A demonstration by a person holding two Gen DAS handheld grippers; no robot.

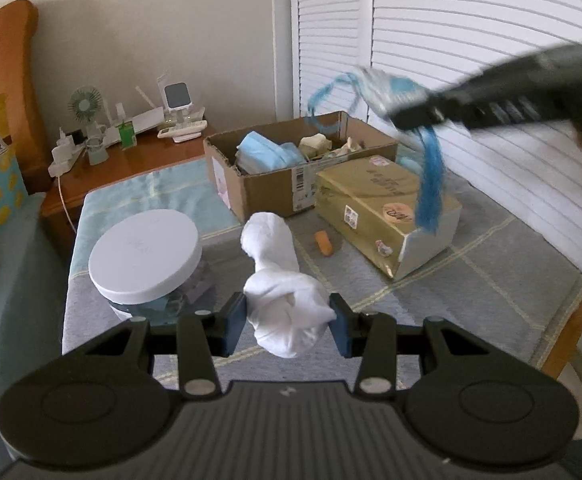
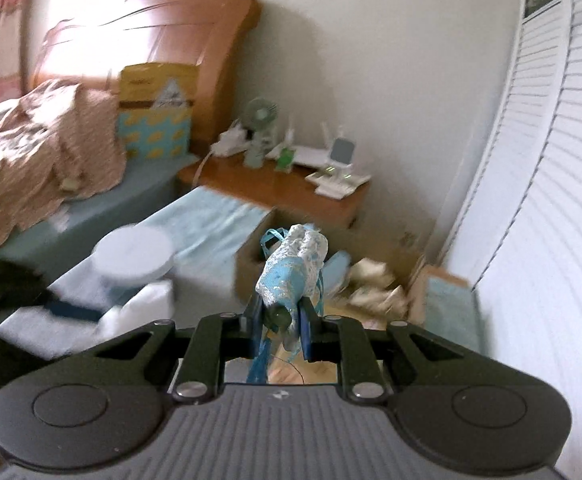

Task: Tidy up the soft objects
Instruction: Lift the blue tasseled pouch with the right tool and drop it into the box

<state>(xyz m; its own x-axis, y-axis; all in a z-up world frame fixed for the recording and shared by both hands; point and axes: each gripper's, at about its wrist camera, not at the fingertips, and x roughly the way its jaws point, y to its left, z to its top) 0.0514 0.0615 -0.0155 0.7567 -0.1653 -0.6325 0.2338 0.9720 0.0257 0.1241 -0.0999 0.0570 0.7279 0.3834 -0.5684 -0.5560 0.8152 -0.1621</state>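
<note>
left wrist: down over table (image 1: 491, 280) | right wrist: toward nightstand (image 2: 291, 188)

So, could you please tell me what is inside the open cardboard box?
The cardboard box holds folded light blue fabric and crumpled beige pieces. Whatever lies beneath them is hidden by the front wall.

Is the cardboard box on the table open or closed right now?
Open. The cardboard box has its top flaps folded outward, and the blue cloth items and beige crumpled pieces inside it are visible from above.
</note>
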